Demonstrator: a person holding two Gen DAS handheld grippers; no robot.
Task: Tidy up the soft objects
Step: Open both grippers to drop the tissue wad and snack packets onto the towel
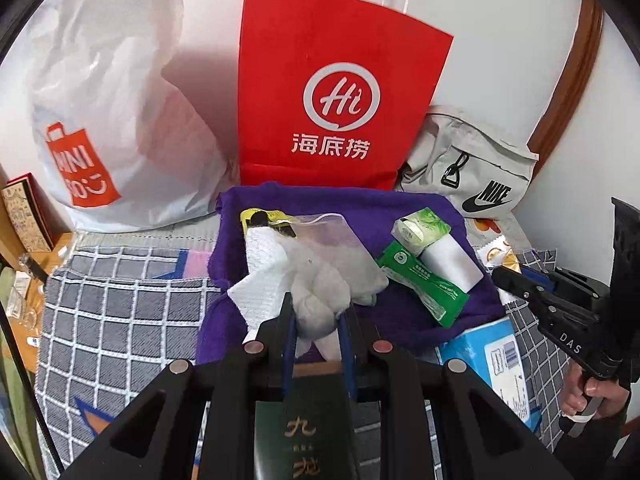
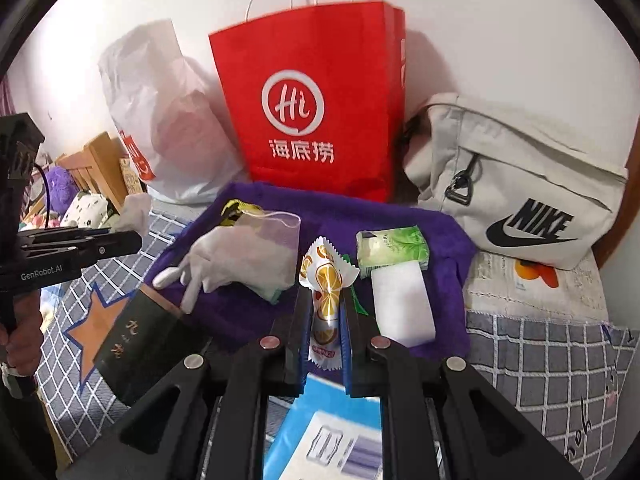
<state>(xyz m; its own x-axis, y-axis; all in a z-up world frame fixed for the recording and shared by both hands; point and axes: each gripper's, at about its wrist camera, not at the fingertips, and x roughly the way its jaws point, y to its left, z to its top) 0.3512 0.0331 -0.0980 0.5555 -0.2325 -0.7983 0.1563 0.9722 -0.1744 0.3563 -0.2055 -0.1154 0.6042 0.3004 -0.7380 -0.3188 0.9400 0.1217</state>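
A purple towel [image 1: 404, 208] [image 2: 392, 220] lies spread on the checked bedcover. On it are a clear plastic bag [image 1: 336, 240] [image 2: 276, 240], a green tissue pack [image 1: 420, 226] [image 2: 394, 246], a white sponge block [image 1: 452, 264] [image 2: 402, 304] and a green wipes packet [image 1: 424, 284]. My left gripper [image 1: 316, 312] is shut on a white glove [image 1: 320, 300] with crumpled white paper [image 1: 260, 276] beside it. In the right wrist view the white glove [image 2: 212, 264] hangs over the towel's left part. My right gripper [image 2: 325, 308] is shut on an orange-printed snack packet [image 2: 326, 292], held above the towel's front edge.
A red paper bag [image 1: 340, 92] [image 2: 316, 100], a white Miniso plastic bag [image 1: 104, 100] [image 2: 168, 120] and a grey Nike bag [image 1: 472, 164] [image 2: 520, 184] stand along the wall. A dark green box [image 1: 304, 424] [image 2: 148, 340] and a blue box [image 1: 496, 360] [image 2: 332, 432] lie near the front.
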